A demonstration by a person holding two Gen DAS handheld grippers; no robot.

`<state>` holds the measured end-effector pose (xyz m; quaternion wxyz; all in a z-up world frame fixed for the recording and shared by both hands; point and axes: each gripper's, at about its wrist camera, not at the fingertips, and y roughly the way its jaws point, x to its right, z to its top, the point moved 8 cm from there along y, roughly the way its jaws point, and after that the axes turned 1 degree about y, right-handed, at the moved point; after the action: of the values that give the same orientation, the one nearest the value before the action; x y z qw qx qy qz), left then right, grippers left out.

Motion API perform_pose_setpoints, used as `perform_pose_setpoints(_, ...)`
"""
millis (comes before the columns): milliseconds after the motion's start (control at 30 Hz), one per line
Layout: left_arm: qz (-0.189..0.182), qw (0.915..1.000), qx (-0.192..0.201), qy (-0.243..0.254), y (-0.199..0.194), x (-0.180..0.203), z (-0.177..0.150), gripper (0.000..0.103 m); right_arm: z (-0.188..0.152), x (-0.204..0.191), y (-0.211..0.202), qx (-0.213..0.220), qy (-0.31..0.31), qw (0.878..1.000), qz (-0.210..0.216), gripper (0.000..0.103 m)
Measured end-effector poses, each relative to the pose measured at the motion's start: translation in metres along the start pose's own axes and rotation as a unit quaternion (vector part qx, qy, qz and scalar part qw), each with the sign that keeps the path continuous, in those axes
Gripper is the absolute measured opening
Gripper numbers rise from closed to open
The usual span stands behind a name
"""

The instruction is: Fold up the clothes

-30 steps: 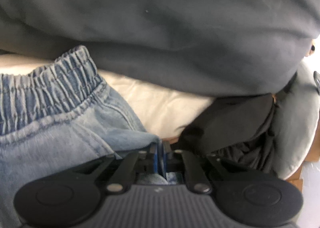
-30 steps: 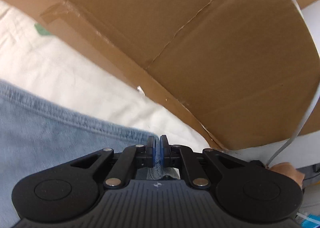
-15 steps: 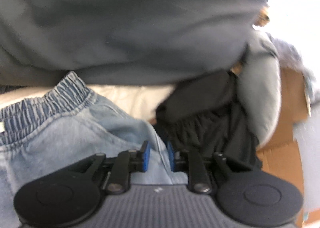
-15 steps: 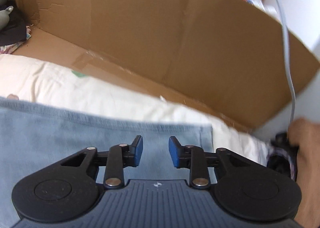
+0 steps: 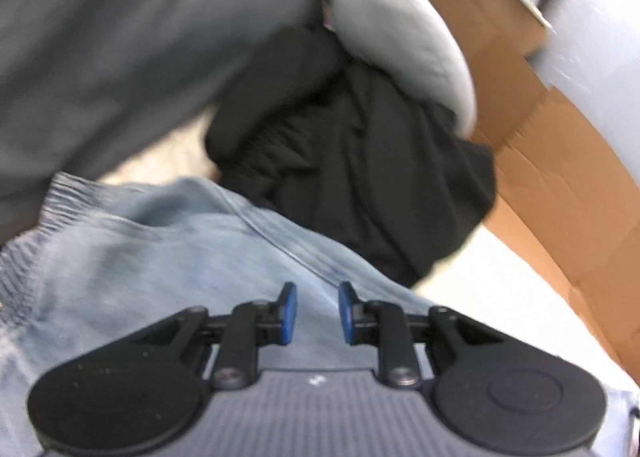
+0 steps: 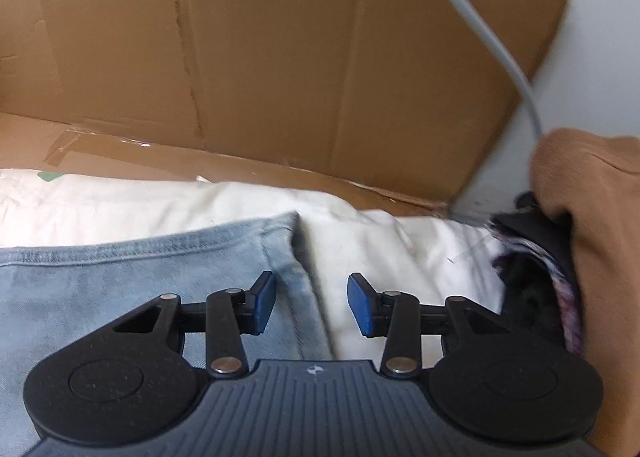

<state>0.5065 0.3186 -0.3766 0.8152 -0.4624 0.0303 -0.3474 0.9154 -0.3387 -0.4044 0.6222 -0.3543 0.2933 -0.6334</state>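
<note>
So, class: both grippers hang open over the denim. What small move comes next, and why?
Probably lift both clear. The left gripper and right gripper have just been opening, with nothing pinched between the pads, and the denim garment lies flat on the white cloth, so this fold looks laid.

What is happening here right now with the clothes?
A person with a gripper in each hand is folding light denim jeans on a white cloth. Both jaws have just been opening and hold nothing: the left gripper hangs over the denim, the right gripper over the hem corner. Dark clothes lie beside.
</note>
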Motion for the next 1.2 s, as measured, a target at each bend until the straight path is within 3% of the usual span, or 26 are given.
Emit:
perform_pose_setpoints(67, 0.001, 0.9994, -0.003, 0.036, 0.004, 0.012, -0.004, 0.023, 0.002, -0.008, 0.009, -0.008, -0.011, 1.000, 0.008, 0.044)
perform_pose_setpoints(100, 0.003, 0.9985, -0.005, 0.054, 0.007, 0.017, -0.006, 0.023, 0.003, -0.011, 0.013, -0.014, -0.018, 1.000, 0.009, 0.025)
perform_pose_setpoints(133, 0.013, 0.9977, -0.008, 0.067, 0.013, 0.019, -0.008, 0.023, 0.003, -0.013, 0.015, -0.018, -0.026, 0.999, 0.003, 0.021)
perform_pose_setpoints(233, 0.044, 0.9961, -0.022, 0.074, 0.033, 0.013, -0.010, 0.022, 0.003, -0.014, 0.018, -0.029, -0.037, 0.999, -0.010, 0.015)
perform_pose_setpoints(367, 0.049, 0.9960, -0.013, 0.074, 0.044, 0.009, -0.005, 0.019, 0.011, -0.014, 0.013, -0.018, -0.051, 0.998, -0.026, 0.000)
perform_pose_setpoints(500, 0.049, 0.9951, -0.012, 0.085, 0.053, 0.008, -0.004, 0.019, 0.023, -0.013, 0.025, -0.019, -0.030, 0.999, -0.039, 0.001)
perform_pose_setpoints(667, 0.040, 0.9971, -0.012, 0.063, 0.058, 0.001, -0.001, 0.019, 0.027, -0.017, 0.025, -0.019, -0.038, 0.998, -0.049, 0.001)
perform_pose_setpoints(800, 0.057, 0.9958, -0.009, 0.071, 0.059, 0.003, 0.001, 0.018, 0.045, 0.001, 0.025, -0.003, -0.023, 0.996, -0.090, 0.000)
perform_pose_setpoints(967, 0.063, 0.9952, -0.002, 0.075, 0.055, 0.002, -0.001, 0.018, 0.047, 0.004, 0.011, 0.007, -0.004, 0.998, -0.059, 0.000)
perform_pose_setpoints(1133, 0.067, 0.9936, 0.002, 0.091, 0.041, 0.002, -0.003, 0.016, 0.006, -0.002, -0.027, 0.013, 0.028, 1.000, 0.002, 0.007)
perform_pose_setpoints(1167, 0.060, 0.9942, 0.010, 0.088, 0.033, 0.002, -0.004, 0.013, -0.005, -0.004, -0.036, 0.011, 0.030, 0.999, 0.012, 0.011)
perform_pose_setpoints(1200, 0.049, 0.9948, 0.020, 0.087, 0.023, 0.003, -0.005, 0.013, -0.016, -0.004, -0.045, 0.009, 0.033, 0.999, 0.022, 0.023)
